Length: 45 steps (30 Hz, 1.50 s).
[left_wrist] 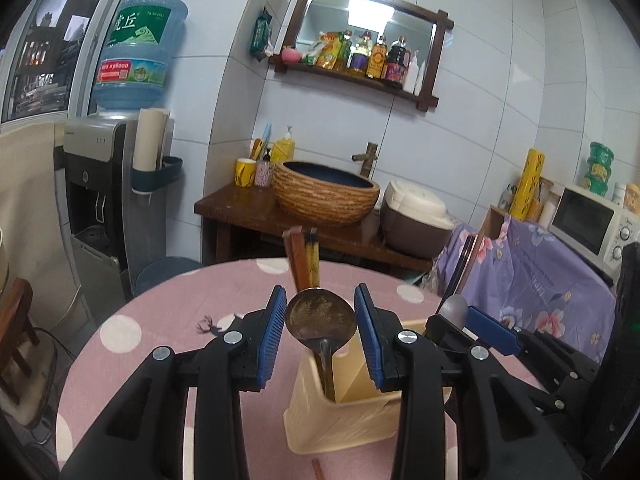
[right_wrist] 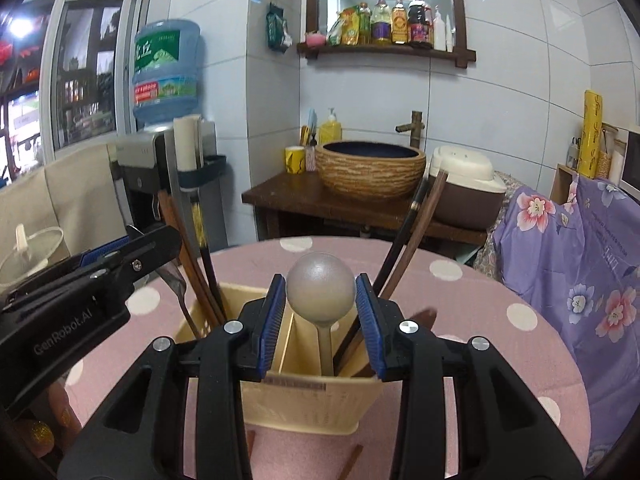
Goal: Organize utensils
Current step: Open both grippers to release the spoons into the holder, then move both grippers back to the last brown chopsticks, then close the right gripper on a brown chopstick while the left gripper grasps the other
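Note:
A cream utensil holder (left_wrist: 340,412) stands on the pink dotted table; it also shows in the right wrist view (right_wrist: 304,404). My left gripper (left_wrist: 321,320) has its pads on either side of the bowl of a tarnished metal spoon (left_wrist: 320,316) whose handle stands in the holder. Chopsticks (left_wrist: 306,256) rise behind it. My right gripper (right_wrist: 321,306) has its pads on either side of the bowl of a grey spoon (right_wrist: 321,288), handle down in the holder's middle compartment. Chopsticks stand at the holder's left (right_wrist: 192,248) and right (right_wrist: 416,232). The left gripper (right_wrist: 120,264) shows at left.
Loose chopsticks (right_wrist: 352,462) lie on the pink table (right_wrist: 480,360) in front of the holder. Behind the table are a wooden stand with a basin (right_wrist: 370,172), a rice cooker (right_wrist: 464,184), a water dispenser (left_wrist: 116,184) and a purple floral cover (right_wrist: 580,264).

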Each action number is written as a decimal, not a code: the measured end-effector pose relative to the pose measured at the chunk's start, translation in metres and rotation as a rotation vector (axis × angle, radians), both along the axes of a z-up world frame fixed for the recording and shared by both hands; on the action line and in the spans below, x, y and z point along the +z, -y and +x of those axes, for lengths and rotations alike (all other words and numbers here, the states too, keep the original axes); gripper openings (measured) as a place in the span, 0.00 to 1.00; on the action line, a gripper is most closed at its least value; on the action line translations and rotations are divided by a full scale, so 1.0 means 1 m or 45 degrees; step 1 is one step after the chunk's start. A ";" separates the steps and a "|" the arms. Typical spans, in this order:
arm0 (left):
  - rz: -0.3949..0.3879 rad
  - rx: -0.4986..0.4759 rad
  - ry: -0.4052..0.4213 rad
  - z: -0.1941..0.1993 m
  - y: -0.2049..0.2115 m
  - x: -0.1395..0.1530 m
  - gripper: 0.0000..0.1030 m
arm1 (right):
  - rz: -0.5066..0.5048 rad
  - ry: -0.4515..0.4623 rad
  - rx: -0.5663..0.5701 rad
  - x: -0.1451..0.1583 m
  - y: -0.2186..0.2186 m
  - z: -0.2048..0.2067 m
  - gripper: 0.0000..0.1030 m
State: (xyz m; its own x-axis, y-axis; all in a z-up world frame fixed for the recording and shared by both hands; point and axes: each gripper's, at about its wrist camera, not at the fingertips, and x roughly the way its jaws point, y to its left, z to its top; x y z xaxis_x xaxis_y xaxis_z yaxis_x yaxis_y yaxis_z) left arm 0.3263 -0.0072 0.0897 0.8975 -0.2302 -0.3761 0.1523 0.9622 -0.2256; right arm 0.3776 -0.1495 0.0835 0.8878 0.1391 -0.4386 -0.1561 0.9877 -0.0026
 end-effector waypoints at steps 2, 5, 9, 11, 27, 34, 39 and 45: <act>-0.011 -0.023 -0.029 0.000 -0.001 -0.006 0.35 | -0.037 -0.008 0.010 -0.004 -0.003 -0.001 0.36; -0.014 -0.040 -0.039 -0.003 -0.002 -0.008 0.35 | -0.077 -0.010 0.014 -0.010 -0.006 -0.003 0.36; -0.031 -0.037 -0.030 -0.016 -0.007 -0.004 0.35 | -0.082 0.018 0.033 -0.008 -0.003 -0.016 0.43; -0.025 -0.033 -0.035 -0.025 -0.012 -0.002 0.38 | -0.085 0.055 0.017 -0.004 0.001 -0.028 0.48; 0.179 0.045 -0.272 -0.123 -0.019 -0.086 0.58 | 0.007 -0.486 -0.128 -0.107 0.022 -0.117 0.48; 0.200 0.085 -0.336 -0.137 -0.026 -0.112 0.58 | -0.013 -0.639 -0.163 -0.146 -0.001 -0.121 0.42; 0.194 0.086 -0.356 -0.142 -0.027 -0.118 0.58 | -0.053 -0.622 -0.169 -0.150 -0.006 -0.127 0.29; 0.193 0.045 -0.367 -0.145 -0.019 -0.121 0.58 | -0.022 -0.660 -0.119 -0.150 0.009 -0.133 0.12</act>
